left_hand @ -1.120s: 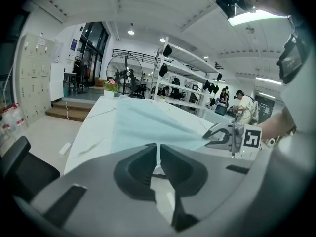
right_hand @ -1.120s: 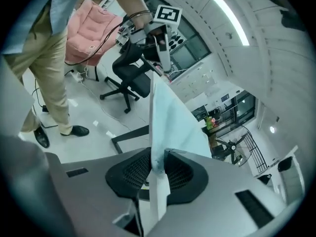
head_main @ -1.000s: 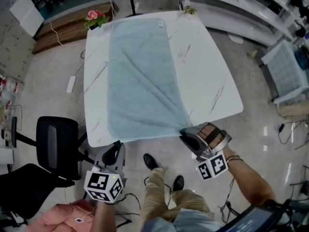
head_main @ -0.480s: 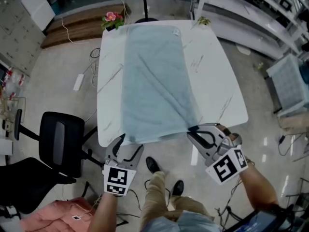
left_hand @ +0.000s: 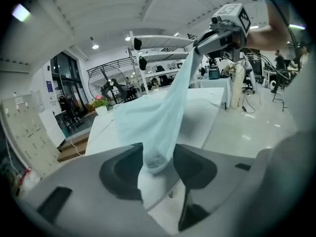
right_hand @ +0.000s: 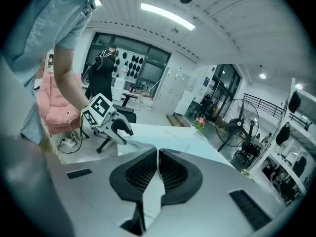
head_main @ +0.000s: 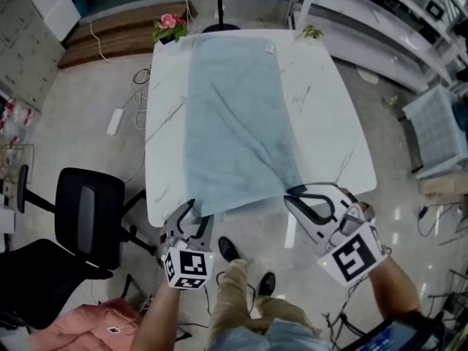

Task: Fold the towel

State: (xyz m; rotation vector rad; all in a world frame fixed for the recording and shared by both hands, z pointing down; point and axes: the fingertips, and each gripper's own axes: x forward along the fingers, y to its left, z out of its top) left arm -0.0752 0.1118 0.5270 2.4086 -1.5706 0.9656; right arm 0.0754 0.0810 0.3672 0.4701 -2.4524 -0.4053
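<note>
Workshop floor, pale and glossy; white marble-veined table (head_main: 322,123) in the middle. Black office chair (head_main: 88,214) stood left of the table, with a pink garment (head_main: 80,327) on the floor near it. Potted pink flowers (head_main: 169,26) sat by the table's far left corner.

Light blue towel (head_main: 234,123) lay lengthwise on the table, far edge to near edge, creased on a diagonal.

Left gripper (head_main: 191,209) was at the table's near edge. Its jaws stood moderately wide and had just been closing. The towel's near left corner was bunched between them; I saw no firm clamp yet.

Right gripper (head_main: 292,194) was just off the near edge. Its jaws were closed tight on the towel's near right corner, a thin pale strip of cloth showing between the ribbed pads. That corner was raised clear of the tabletop.

Metal shelving (head_main: 380,20) ran along the right side.
</note>
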